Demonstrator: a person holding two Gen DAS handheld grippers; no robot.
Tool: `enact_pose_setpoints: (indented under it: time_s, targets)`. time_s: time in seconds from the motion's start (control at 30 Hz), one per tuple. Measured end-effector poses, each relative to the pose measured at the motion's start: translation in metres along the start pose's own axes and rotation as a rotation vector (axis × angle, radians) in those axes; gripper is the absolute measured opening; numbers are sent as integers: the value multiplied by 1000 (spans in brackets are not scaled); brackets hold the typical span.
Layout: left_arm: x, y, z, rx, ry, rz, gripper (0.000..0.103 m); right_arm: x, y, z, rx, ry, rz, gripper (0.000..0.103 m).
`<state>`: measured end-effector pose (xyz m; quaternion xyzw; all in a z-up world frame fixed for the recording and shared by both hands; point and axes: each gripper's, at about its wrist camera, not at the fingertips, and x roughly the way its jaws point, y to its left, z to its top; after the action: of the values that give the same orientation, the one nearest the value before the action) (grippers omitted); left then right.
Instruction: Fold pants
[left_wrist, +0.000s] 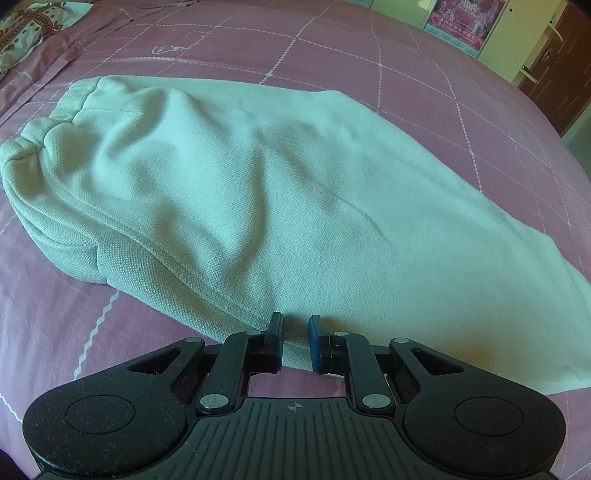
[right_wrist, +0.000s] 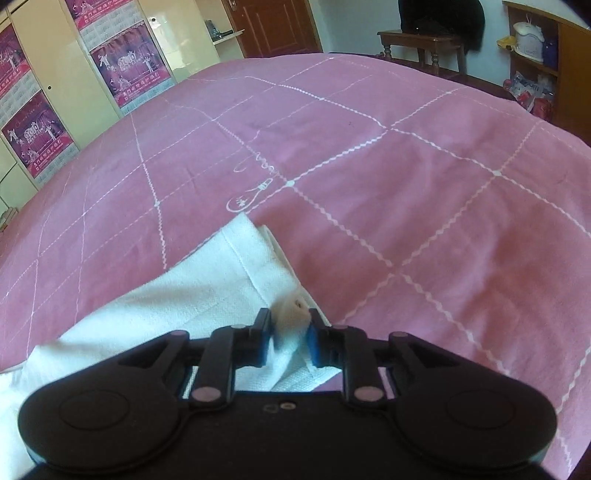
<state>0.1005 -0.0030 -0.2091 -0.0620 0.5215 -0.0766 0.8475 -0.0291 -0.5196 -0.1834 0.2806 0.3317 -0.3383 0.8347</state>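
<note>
On the pink bedspread in the left wrist view, the pale pants lie lengthwise, waistband far left, legs running near right, while the left gripper sits slightly parted at the near edge, holding nothing. From the right wrist view, the right gripper pinches a bunched hem corner; carrying it evenly toward the waistband should keep the fold straight.
</note>
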Motion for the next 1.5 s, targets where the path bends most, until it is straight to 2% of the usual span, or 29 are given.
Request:
enact_pose_setpoints:
  time_s: [0.07,0.23,0.43,0.57,0.63,0.7,0.73,0.77,0.87,0.97,1.03,1.07,1.1,1.13,1.23,1.4,1.43,1.5]
  targets:
    - [0,0,0,3,-1,-1,15,-13,0,1,-32,-50,-18,38]
    - [0,1,0,2,1,-5,15,-24,-4,20,-84,-93,9,42]
    - [1,2,0,-3,2,-2,15,18,6,51,-155,-13,33,42]
    - [2,-1,1,0,7,16,15,57,13,69,-191,33,45,51]
    - [3,-2,2,-4,11,25,15,74,13,73,-182,76,72,51]
    - [4,-3,2,-3,11,32,15,82,15,71,-179,110,136,44]
    - [4,-4,2,-1,10,35,15,83,18,69,-200,120,149,35]
    - [4,-4,2,-1,10,36,15,79,23,66,-239,104,131,21]
    - [4,-4,2,1,10,33,15,61,22,62,-266,37,143,11]
    - [4,-4,1,3,8,31,15,41,14,62,-215,-62,107,0]
    - [4,-3,0,1,3,31,15,31,-1,65,-109,-142,41,1]
    - [4,-4,0,5,0,34,15,36,-8,65,-68,-130,51,1]
    - [4,-5,0,10,0,37,15,44,-9,63,-73,-70,61,0]
    - [4,-5,0,12,0,39,15,49,-7,58,-94,-38,61,1]
    - [4,-4,0,6,2,31,15,43,3,50,-111,-46,108,17]
    - [5,-2,1,7,4,22,15,35,32,49,-204,-22,163,19]
    - [5,-3,1,11,2,25,15,34,39,46,-226,-1,193,18]
    - [6,-5,0,24,-2,33,15,34,57,32,-308,20,195,20]
